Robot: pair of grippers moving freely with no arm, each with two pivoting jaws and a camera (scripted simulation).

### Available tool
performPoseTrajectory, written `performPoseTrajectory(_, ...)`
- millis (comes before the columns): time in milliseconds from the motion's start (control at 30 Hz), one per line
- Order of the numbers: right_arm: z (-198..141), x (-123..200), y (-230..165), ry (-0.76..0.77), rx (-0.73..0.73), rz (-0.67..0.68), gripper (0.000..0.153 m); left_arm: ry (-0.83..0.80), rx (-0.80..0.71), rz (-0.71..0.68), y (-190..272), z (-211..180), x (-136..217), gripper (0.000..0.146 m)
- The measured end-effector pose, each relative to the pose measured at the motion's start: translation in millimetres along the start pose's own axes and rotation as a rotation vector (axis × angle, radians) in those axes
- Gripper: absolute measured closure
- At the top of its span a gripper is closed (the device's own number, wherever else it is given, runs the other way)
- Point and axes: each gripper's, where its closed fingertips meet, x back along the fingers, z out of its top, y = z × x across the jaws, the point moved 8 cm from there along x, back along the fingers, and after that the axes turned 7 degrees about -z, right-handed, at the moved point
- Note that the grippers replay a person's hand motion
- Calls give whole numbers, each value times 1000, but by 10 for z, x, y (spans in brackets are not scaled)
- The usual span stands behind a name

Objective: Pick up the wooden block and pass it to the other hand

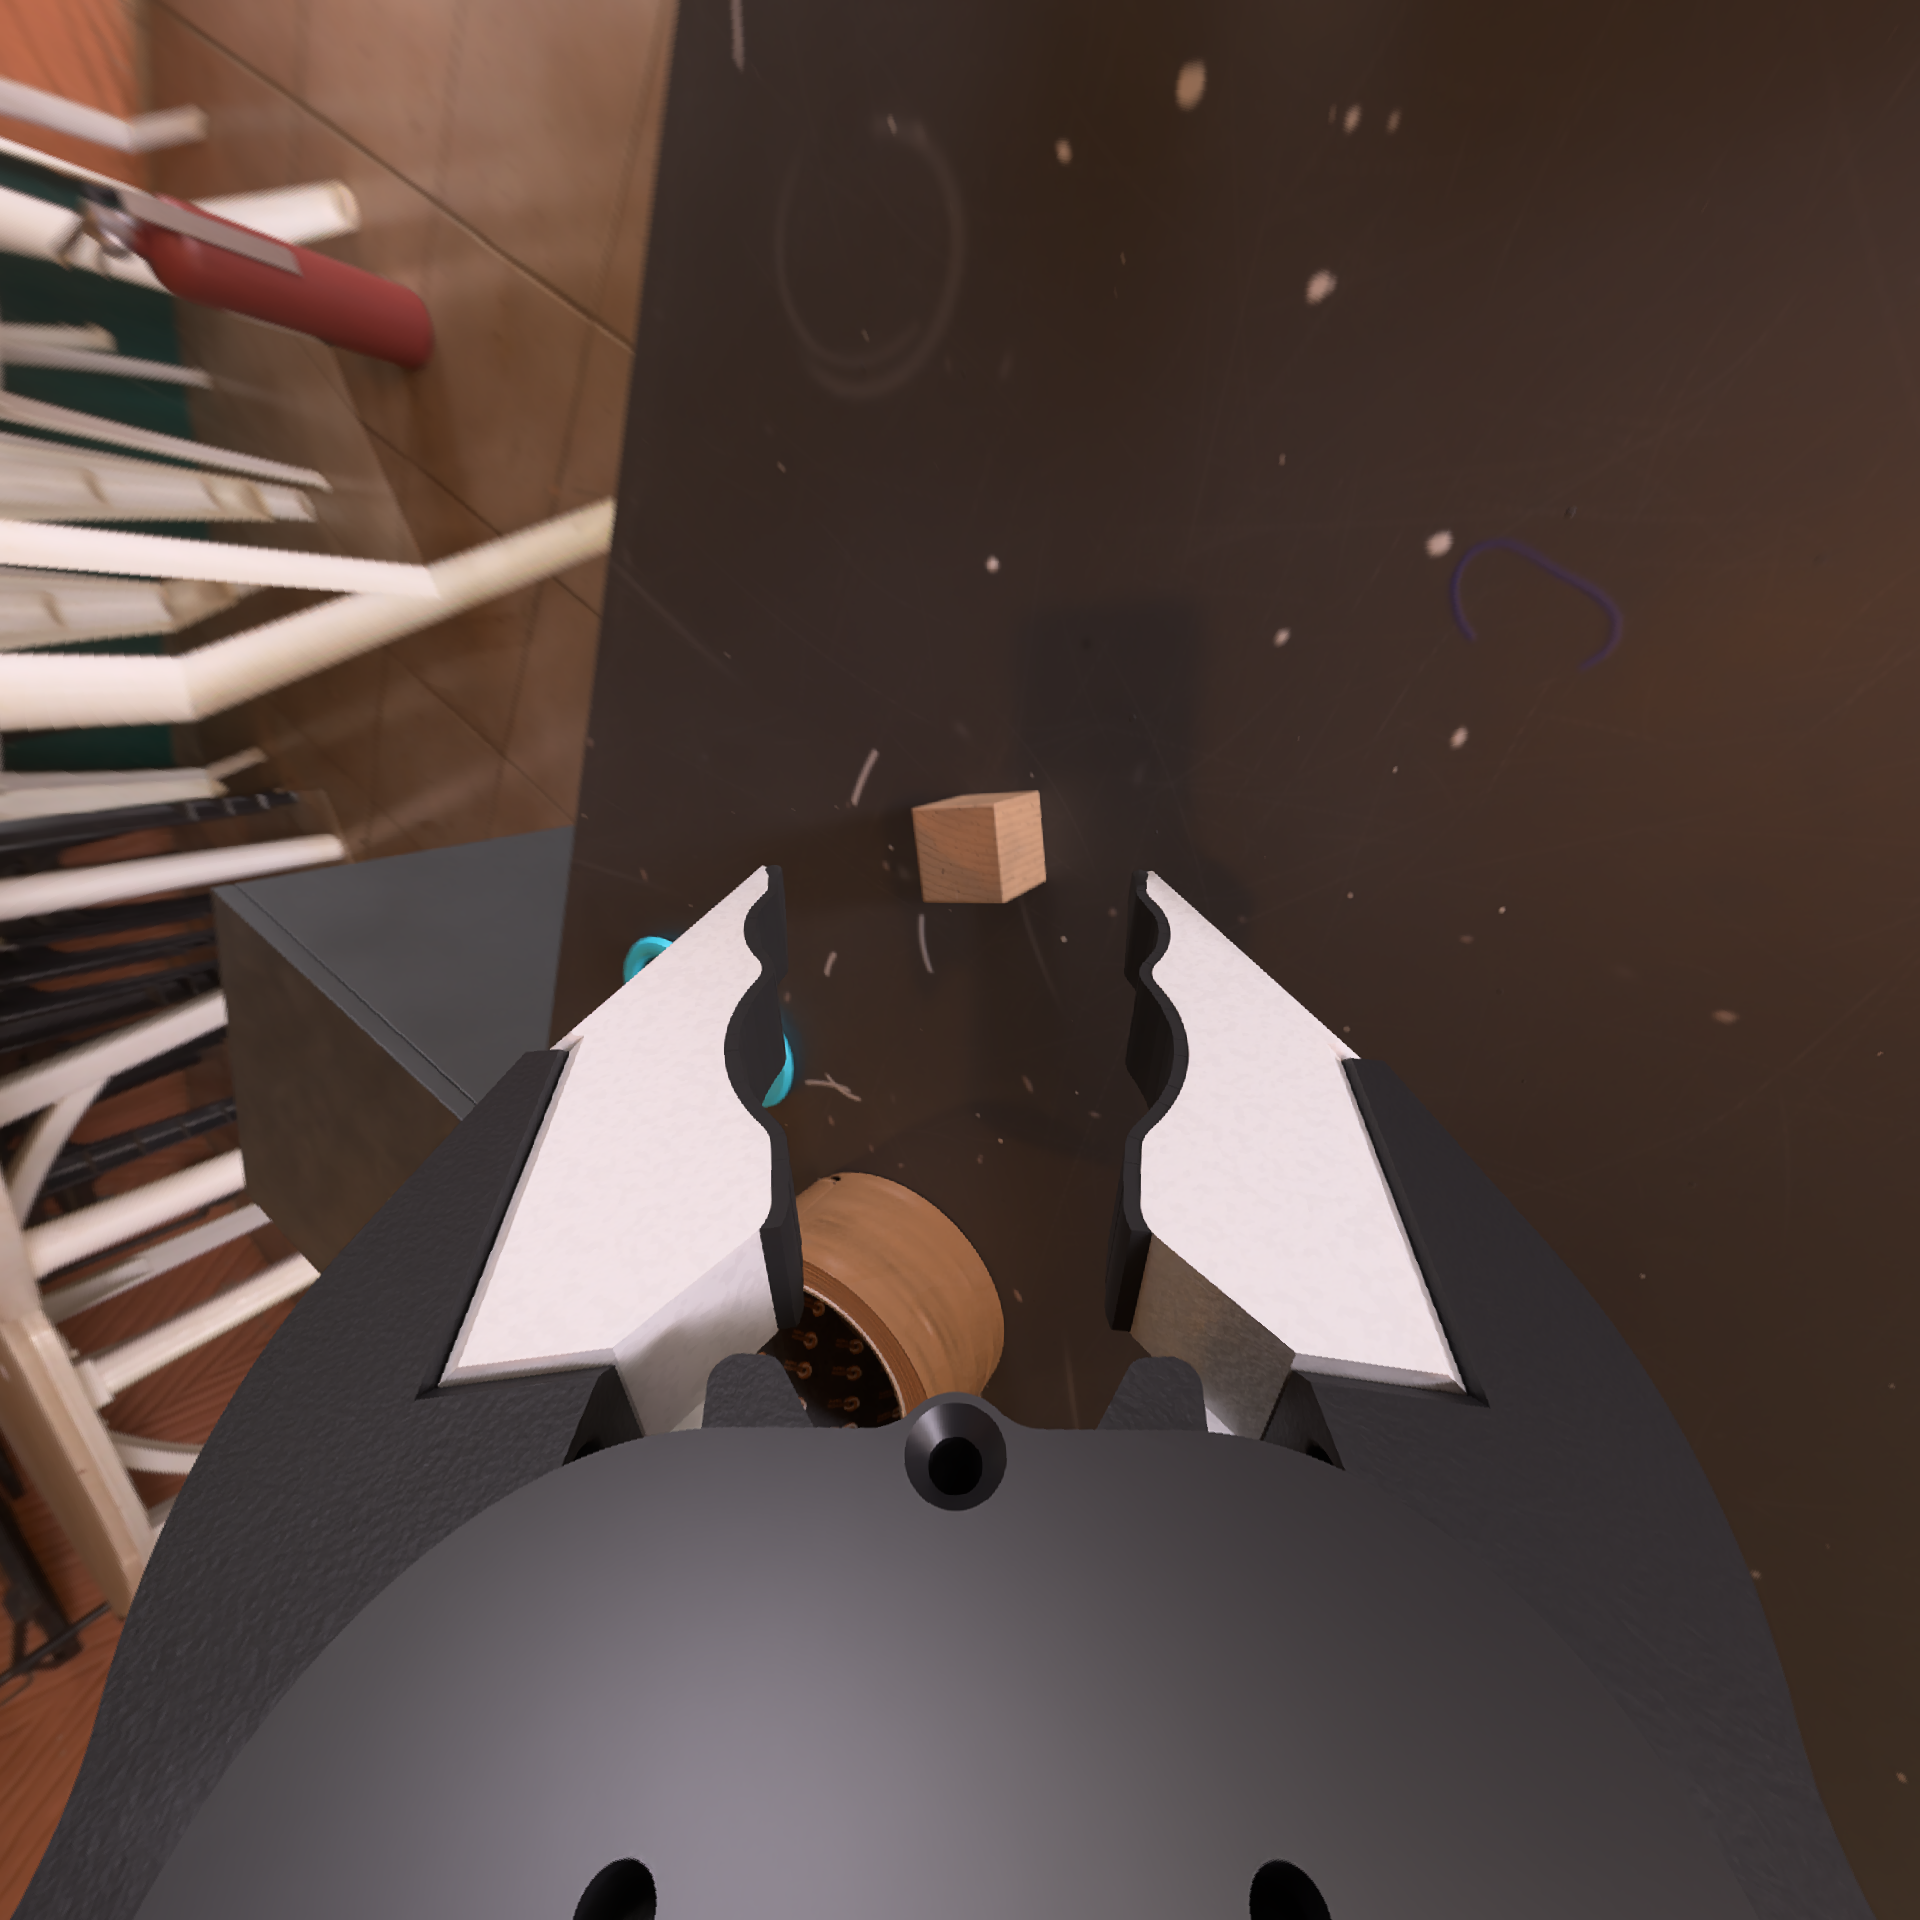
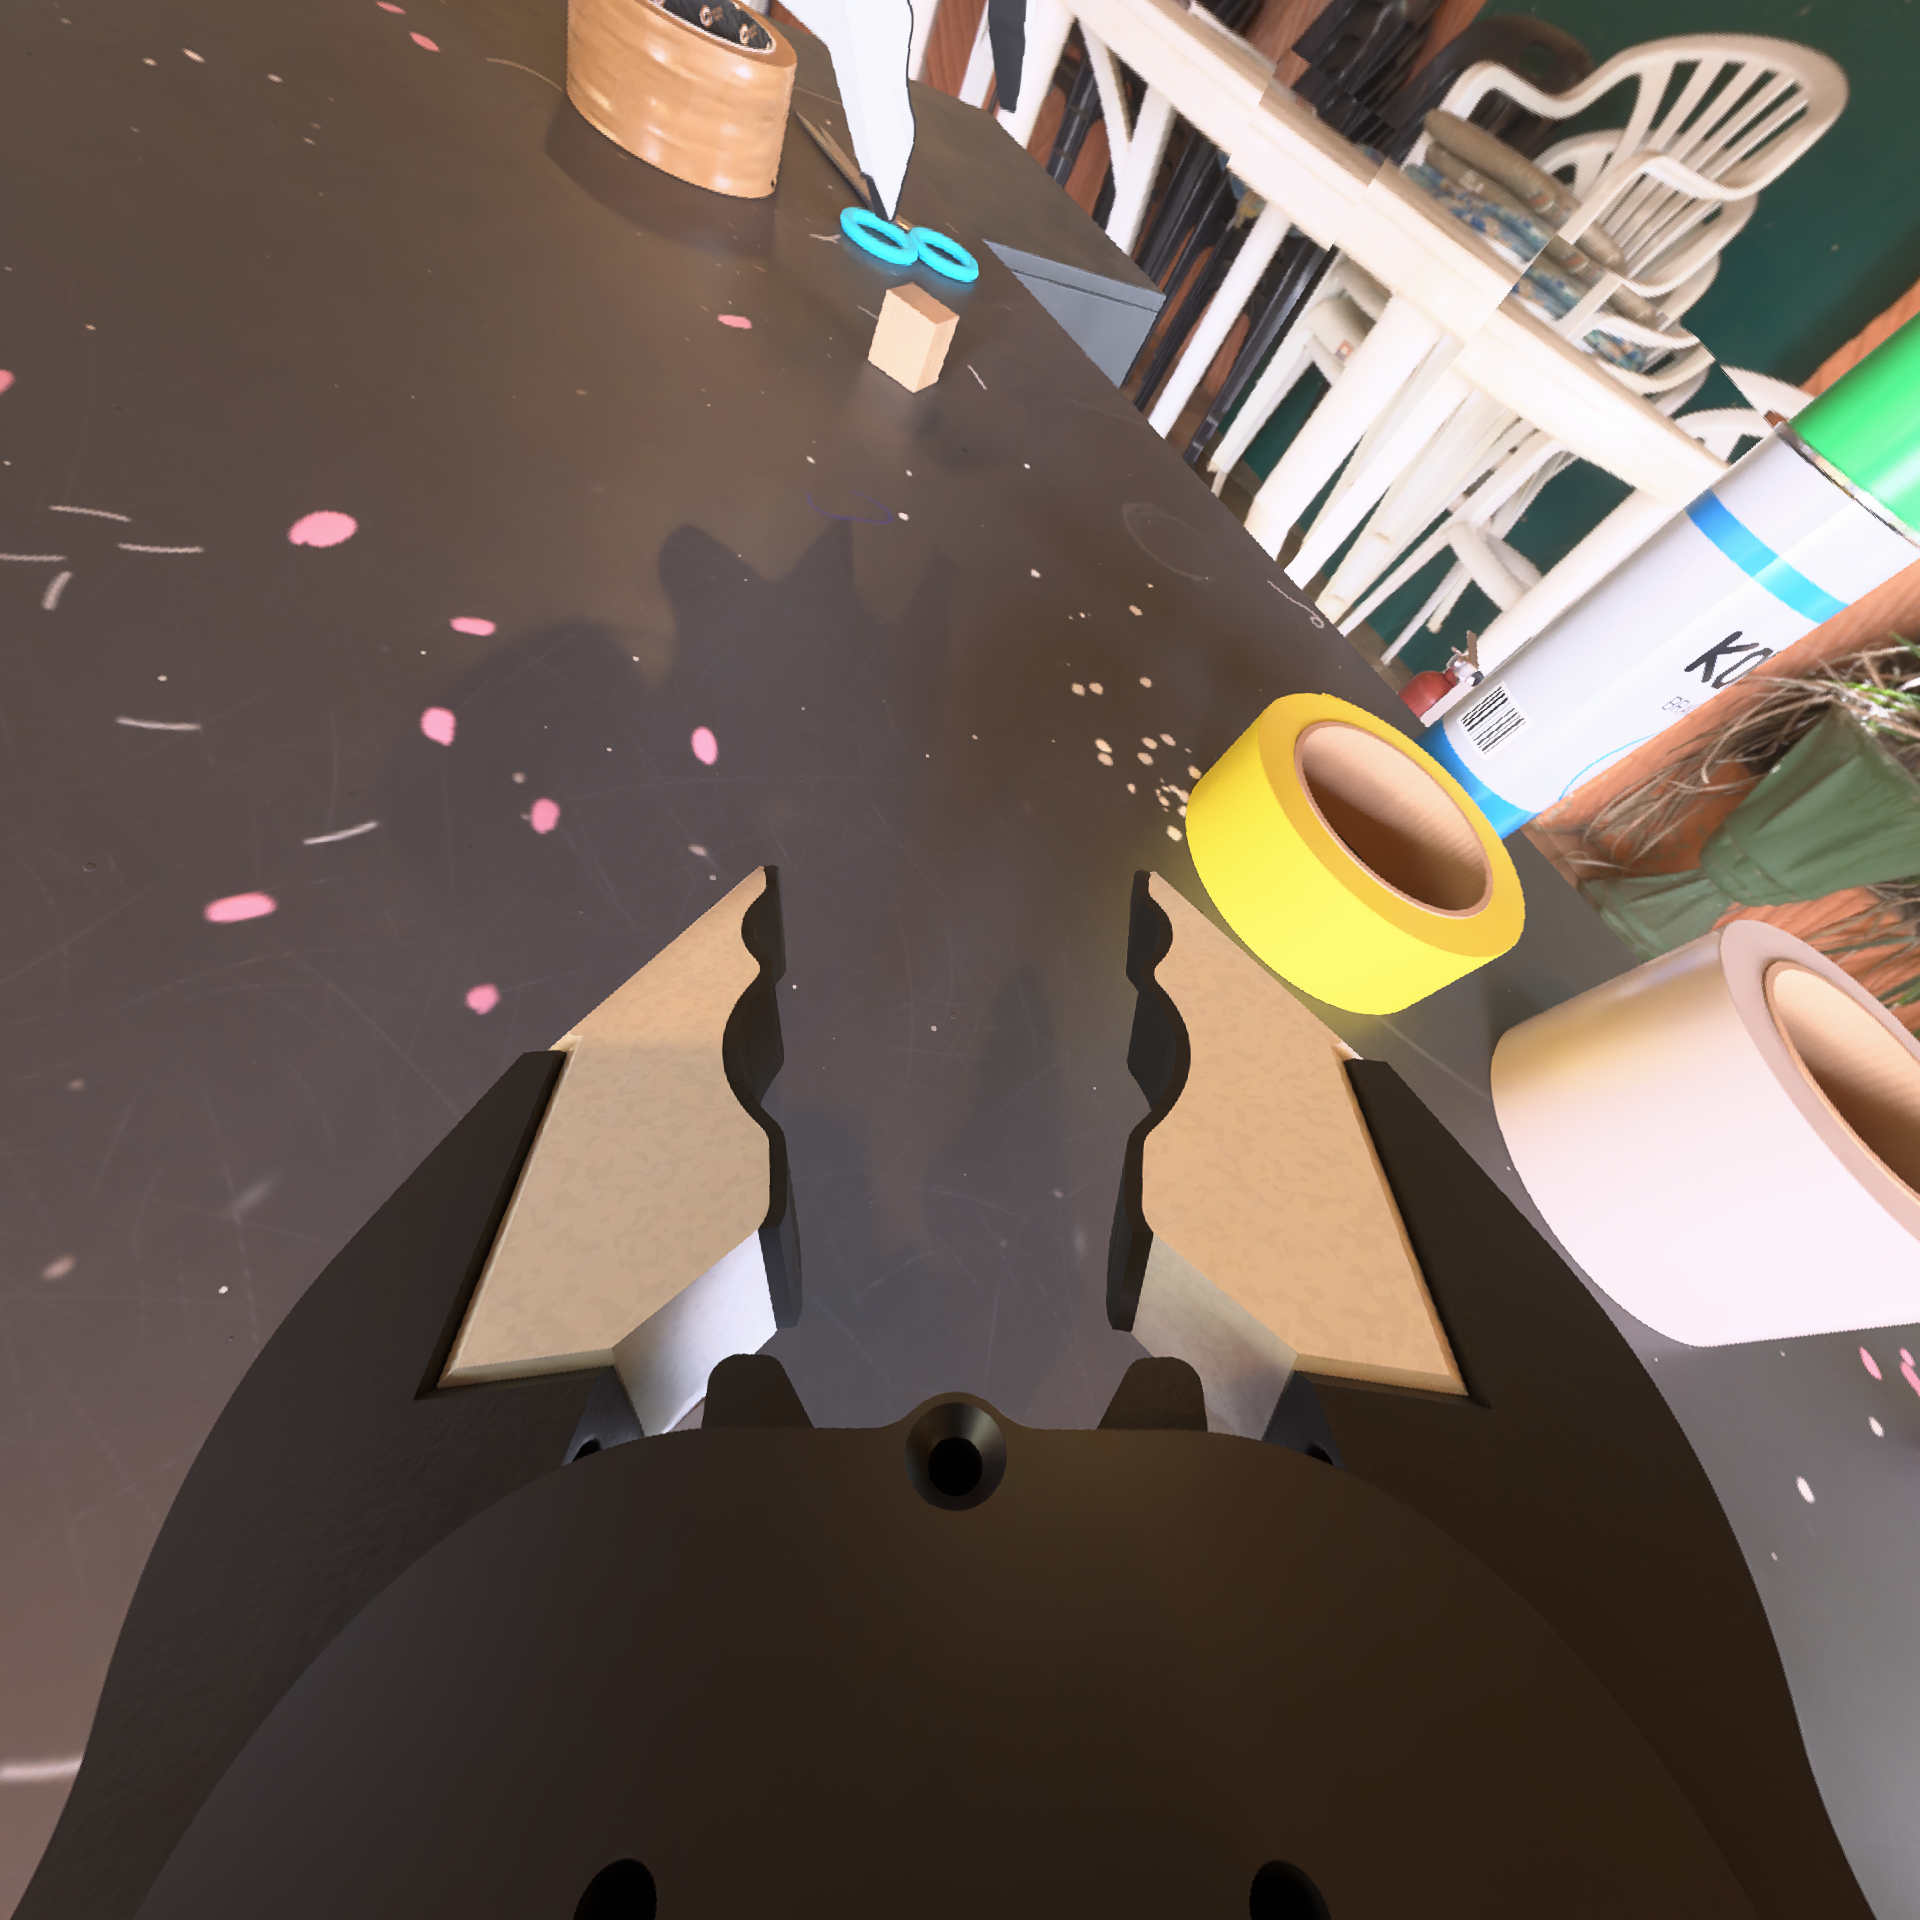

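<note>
- Left claw (image 1: 954, 883) gaped wide, empty.
- Wooden block (image 1: 979, 847) sat on dark surface (image 1: 1351, 416), just beyond fingertips, 12 o'clock.
- Right claw (image 2: 954, 883) wide, empty; block (image 2: 912, 338) far off, 12 o'clock.
- Blue scissors (image 2: 909, 246), seemingly just apart from block.

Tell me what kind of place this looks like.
Probably a craft or hobby worktable on a patio. The dark tabletop is paint-flecked and scratched, holding a yellow tape roll and blue-handled scissors, with white plastic chairs beyond its edge.

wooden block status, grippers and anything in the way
Left gripper open, empty, just short of small tan wooden cube. Right gripper open, far off. Brown tape roll under left gripper, path clear.
</note>
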Motion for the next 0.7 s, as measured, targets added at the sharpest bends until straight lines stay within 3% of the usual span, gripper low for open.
performPoseTrajectory(200, -2, -5, -7, -7, 6, 4, 86, -136, 15, -69, -52, -75, -255, 79)
performPoseTrajectory(700, -5, -5, -11, -10, 10, 7, 85, -321, 39, -58, -127, -23, -524, 88)
